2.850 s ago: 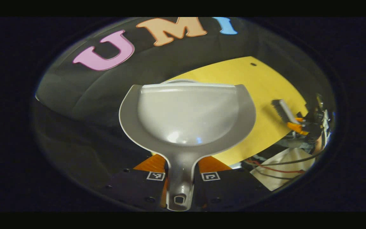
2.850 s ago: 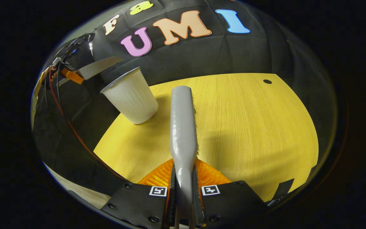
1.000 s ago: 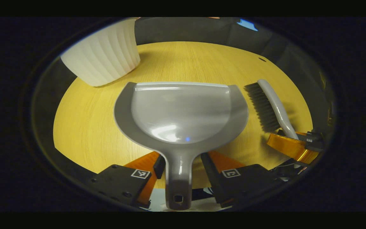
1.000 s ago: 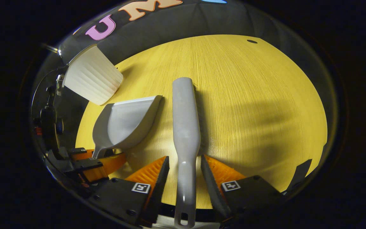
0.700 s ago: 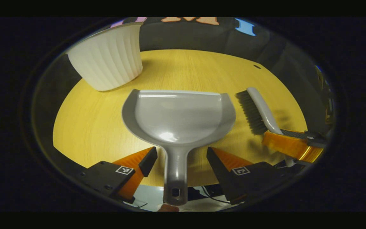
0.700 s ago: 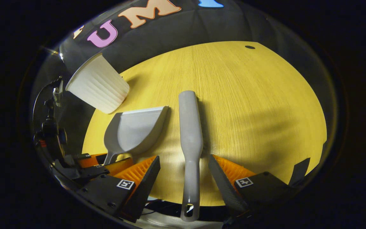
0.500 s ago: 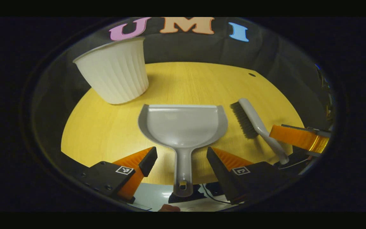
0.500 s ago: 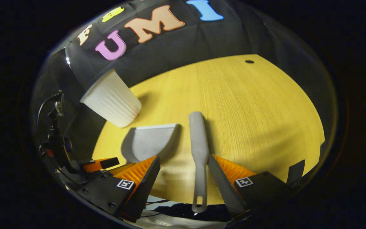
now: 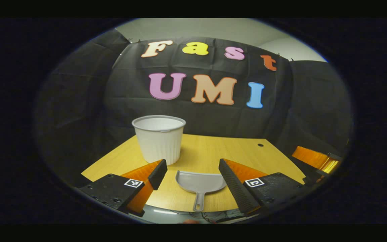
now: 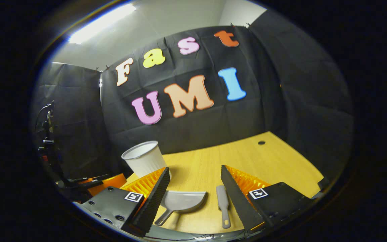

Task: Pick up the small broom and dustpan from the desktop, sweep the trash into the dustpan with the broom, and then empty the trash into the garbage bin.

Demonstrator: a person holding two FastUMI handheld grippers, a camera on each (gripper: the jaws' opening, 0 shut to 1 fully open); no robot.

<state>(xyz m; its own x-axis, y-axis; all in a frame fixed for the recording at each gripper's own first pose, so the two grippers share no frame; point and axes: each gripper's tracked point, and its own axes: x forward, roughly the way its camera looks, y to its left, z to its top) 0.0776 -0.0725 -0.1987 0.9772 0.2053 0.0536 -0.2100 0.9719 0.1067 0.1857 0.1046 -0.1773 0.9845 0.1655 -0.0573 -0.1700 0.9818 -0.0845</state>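
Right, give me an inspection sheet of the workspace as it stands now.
Surface: wooden desktop, bare where visible, with one small dark hole.
Job's things: dustpan lying flat, handle toward the near edge; broom lying beside it, apart; white ribbed garbage bin upright behind the dustpan.
Clutter: no trash seen on the desktop.
Grippers: left gripper open, holding nothing; right gripper open, holding nothing.
Cables: dark wires below the near desk edge.
Surroundings: black cloth wall; stand at left.

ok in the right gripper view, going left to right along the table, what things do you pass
white bin → dustpan → broom → small dark hole in the desktop, farther back on the right.
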